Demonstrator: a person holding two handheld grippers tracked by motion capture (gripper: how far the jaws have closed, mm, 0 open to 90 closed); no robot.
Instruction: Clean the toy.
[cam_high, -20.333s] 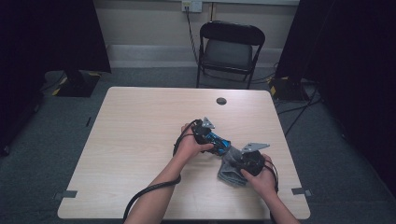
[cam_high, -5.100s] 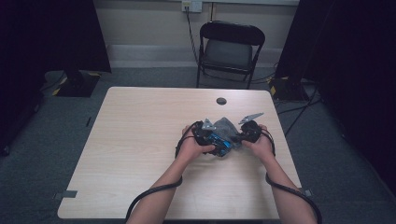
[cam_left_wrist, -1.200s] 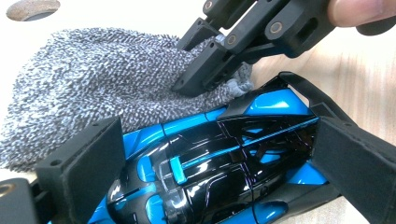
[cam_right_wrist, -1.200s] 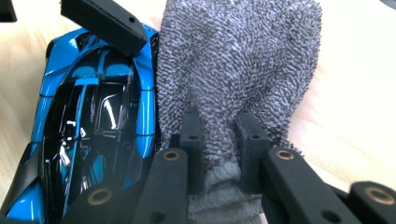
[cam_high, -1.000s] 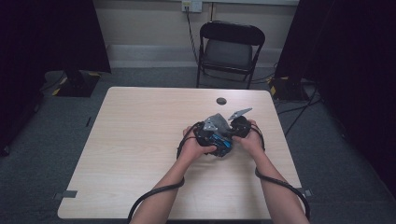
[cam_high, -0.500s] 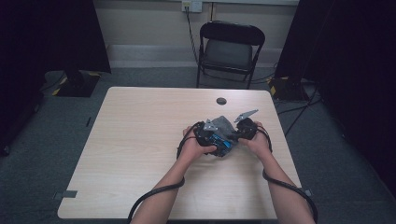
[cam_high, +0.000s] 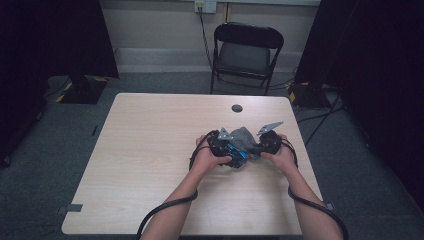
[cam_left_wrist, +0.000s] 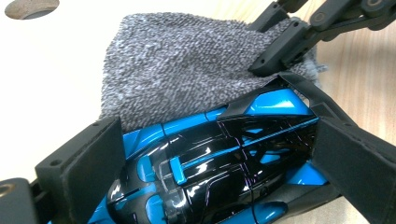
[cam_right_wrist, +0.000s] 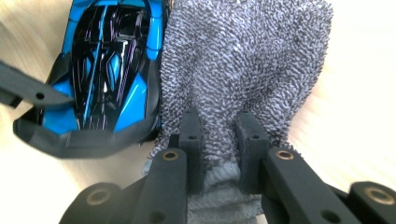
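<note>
Where the high view looks down on the pale wooden counter (cam_high: 150, 150), the left gripper (cam_high: 226, 148) and right gripper (cam_high: 260, 146) meet right of centre, a folding chair (cam_high: 245, 50) beyond on the grey floor. In the left gripper view, its padded jaws clamp the blue-and-black toy car (cam_left_wrist: 210, 168) by its flanks, the car's long axis running away between them, the grey cloth (cam_left_wrist: 187, 74) draped just behind. In the right gripper view, its jaws pinch a bunched fold of cloth, the car lying just left, alongside.
</note>
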